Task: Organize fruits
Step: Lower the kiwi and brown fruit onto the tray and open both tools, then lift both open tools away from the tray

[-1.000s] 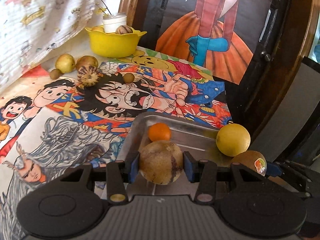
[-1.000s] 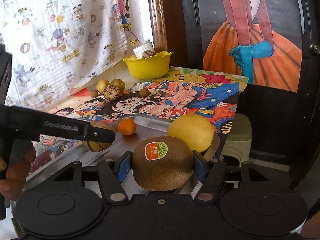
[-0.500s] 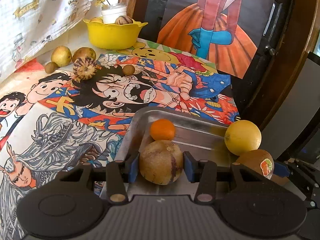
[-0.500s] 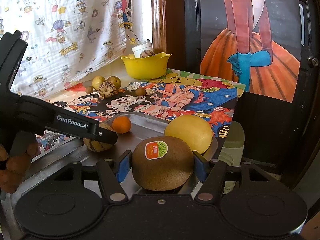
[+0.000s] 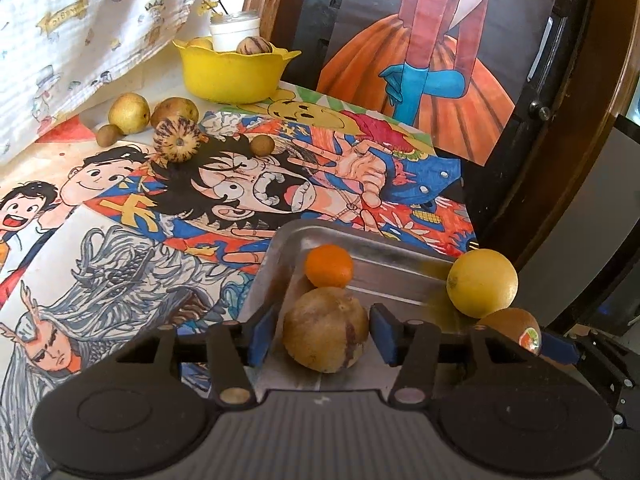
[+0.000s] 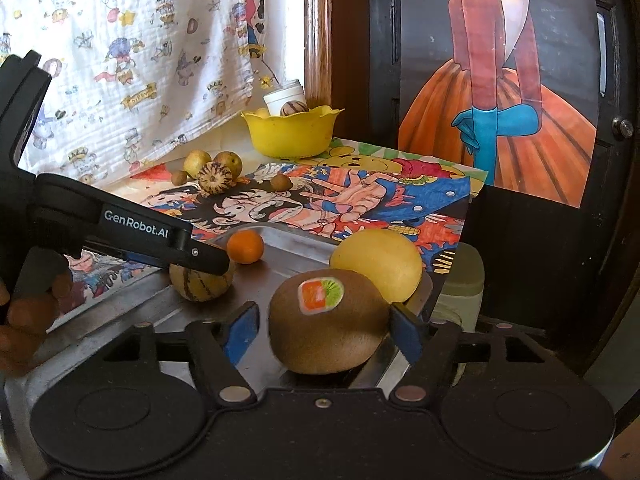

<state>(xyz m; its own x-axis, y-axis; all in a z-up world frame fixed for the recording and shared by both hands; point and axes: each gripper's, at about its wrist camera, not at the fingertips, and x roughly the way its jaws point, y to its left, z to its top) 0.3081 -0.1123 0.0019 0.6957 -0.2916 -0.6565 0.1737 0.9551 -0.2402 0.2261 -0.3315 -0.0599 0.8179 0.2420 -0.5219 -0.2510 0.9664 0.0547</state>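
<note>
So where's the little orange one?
The small orange sits in the metal tray, near its far left corner, just behind the striped brown fruit and left of the big yellow fruit.

Cartoon-print cloth (image 6: 152, 48), painted dancer poster (image 6: 504, 92), white jar (image 5: 234, 34) behind bowl

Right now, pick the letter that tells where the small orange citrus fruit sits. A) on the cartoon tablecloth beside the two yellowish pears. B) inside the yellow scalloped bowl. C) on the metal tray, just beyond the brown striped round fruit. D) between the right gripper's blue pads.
C: the small orange citrus fruit lies on the metal tray, just beyond the brown striped round fruit that sits between the left gripper pads.
</note>
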